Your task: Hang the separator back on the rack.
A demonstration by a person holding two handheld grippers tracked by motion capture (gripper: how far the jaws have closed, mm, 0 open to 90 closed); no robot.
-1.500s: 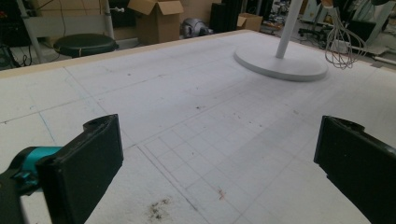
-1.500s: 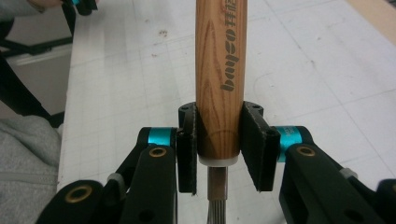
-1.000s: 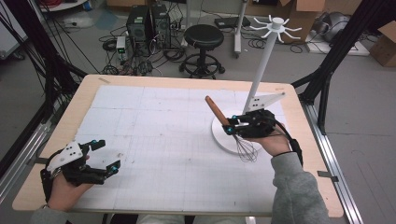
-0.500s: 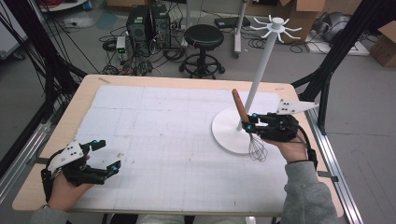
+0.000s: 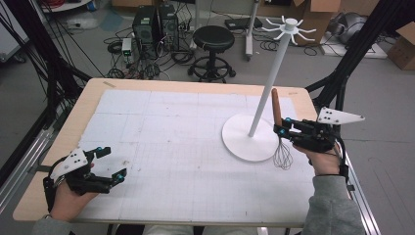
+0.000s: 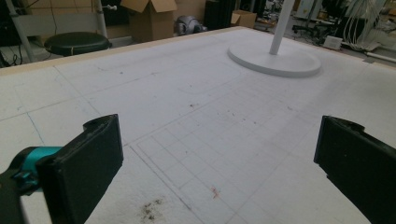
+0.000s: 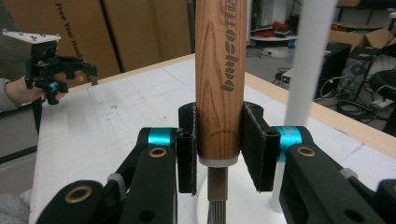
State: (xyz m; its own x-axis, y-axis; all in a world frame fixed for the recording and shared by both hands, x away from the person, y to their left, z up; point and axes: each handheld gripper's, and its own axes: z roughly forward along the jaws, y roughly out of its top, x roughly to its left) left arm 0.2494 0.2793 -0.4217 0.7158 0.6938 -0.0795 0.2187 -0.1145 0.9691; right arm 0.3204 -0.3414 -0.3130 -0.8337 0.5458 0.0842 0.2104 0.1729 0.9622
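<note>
Whisk [image 5: 279,128] is held upright in the right gripper [image 5: 285,128], near the right edge of the table [image 5: 147,88]. Its brown wooden handle [image 7: 219,74] is clamped between the two black jaws, which are pressed on both sides of it just above where the wood ends. The handle is seen sticking up above the jaws, and the wire loops [image 5: 283,155] are seen hanging below them, just over the white mat [image 5: 161,127]. In the right gripper view, black letters are printed along the wood.

Just beside the whisk, on its left in the high view, a white stand [image 5: 250,142] is set on the mat. Its round flat base is close to the wire loops, and its thin pole [image 5: 270,73] goes up to a ring of small hooks [image 5: 289,28] at the top. In the right gripper view the pole is seen just to the right of the handle.

Far across the table, near the front left corner, the left gripper [image 5: 111,163] is held low over the mat. Its jaws are spread wide apart and nothing is between them.

Behind the table, a black stool [image 5: 213,39] is seen on the floor.
</note>
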